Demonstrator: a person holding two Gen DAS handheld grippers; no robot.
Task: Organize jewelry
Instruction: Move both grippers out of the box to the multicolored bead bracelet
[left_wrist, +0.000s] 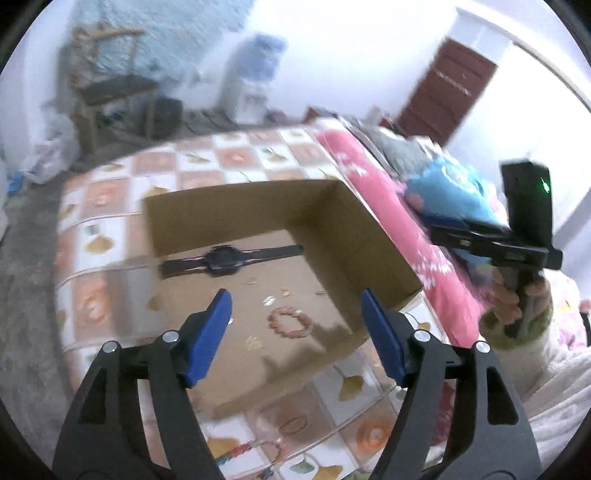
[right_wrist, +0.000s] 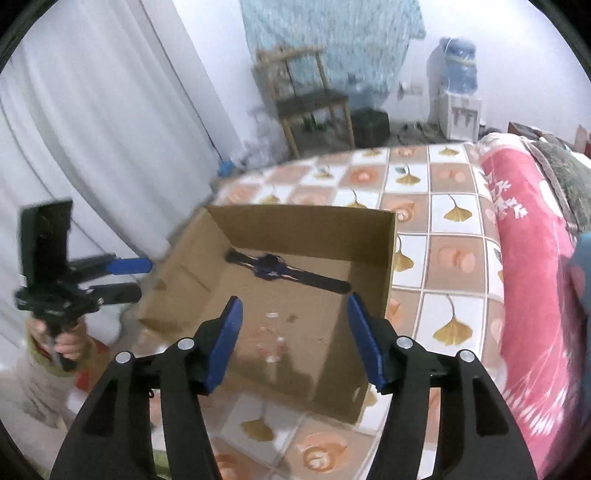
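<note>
Jewelry sits loose on the floor of an open cardboard box (left_wrist: 354, 236) on a tiled-pattern sheet (right_wrist: 454, 254); left gripper (left_wrist: 295, 325) jaws spread wide, nothing between them, above a pink bead bracelet (left_wrist: 290, 323) and small gold bits; right gripper (right_wrist: 293, 332) likewise spread and empty over the box; farther back a black watch (left_wrist: 225, 260) lies flat by the rear wall; beyond, wooden chair (right_wrist: 306, 99), water dispenser (right_wrist: 456, 88).
</note>
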